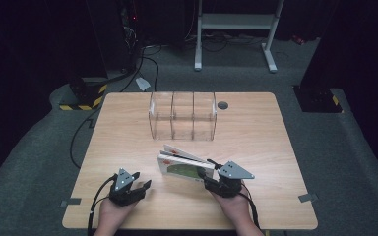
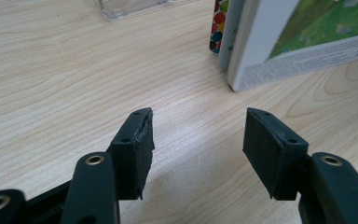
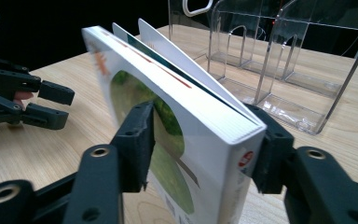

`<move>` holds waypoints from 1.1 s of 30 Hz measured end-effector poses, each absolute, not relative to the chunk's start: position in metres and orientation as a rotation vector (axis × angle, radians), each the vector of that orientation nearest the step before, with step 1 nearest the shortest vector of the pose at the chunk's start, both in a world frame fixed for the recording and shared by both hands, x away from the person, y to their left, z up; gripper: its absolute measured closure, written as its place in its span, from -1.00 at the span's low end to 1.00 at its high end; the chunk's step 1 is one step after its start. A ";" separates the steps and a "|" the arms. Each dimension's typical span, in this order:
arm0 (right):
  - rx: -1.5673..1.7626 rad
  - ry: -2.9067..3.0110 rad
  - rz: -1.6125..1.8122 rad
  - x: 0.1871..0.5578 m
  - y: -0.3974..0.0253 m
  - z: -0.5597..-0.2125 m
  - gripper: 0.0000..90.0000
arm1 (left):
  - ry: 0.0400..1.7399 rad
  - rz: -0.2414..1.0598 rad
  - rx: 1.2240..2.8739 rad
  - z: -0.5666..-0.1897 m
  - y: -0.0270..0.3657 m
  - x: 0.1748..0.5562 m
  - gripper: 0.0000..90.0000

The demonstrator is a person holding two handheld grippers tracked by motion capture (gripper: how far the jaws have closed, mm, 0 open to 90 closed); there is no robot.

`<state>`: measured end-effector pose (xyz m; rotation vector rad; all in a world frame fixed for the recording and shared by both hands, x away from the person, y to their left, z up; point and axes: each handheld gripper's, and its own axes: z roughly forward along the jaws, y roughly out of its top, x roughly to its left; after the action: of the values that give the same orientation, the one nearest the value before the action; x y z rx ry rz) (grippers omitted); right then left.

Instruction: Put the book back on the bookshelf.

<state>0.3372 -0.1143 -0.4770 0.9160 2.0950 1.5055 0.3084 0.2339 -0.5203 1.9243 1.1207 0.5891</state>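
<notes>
Right gripper pinches a white book at its spine end, one jaw on the green-illustrated front cover, the other on the back; the book stands tilted on its lower edge, just ahead of the tool on the table. Looser leaves or a second, thinner book fan away from the block at the top, beyond the far jaw's reach; cannot tell whether that jaw presses them too. Left gripper, jaws spread, holds nothing and sits low over the wood, with the book's corner ahead and to its right, apart from it. The clear plastic organizer, three upright slots, stands further ahead of both tools, near the table's far edge. Judgement: the work looks like lifting the book toward a slot. Risks from here: the grip sits near one corner, so the book's weight may swing it about the pads and let it slip or droop; the fanned leaves could catch on a divider or the slot's rim and fold; a loose thinner volume might drop out on lifting; the light organizer may slide or tip if the book strikes its wall, since nothing steadies it.
</notes>
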 end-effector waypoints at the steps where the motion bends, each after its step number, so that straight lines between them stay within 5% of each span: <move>1: 0.915 2.094 1.505 0.337 -0.114 -0.477 0.13 | 1.124 0.591 1.922 -0.520 0.234 0.308 -0.06; 18: 0.849 2.110 1.511 0.328 -0.112 -0.477 0.63 | 1.180 0.639 1.945 -0.523 0.239 0.317 -0.05; 33: 0.966 2.020 1.463 0.318 -0.139 -0.476 0.65 | 1.320 0.687 1.971 -0.527 0.241 0.342 -0.22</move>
<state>0.3179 -0.1387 -0.4764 0.9665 2.0198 1.4633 0.3417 0.2407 -0.5274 1.9708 1.3196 0.6873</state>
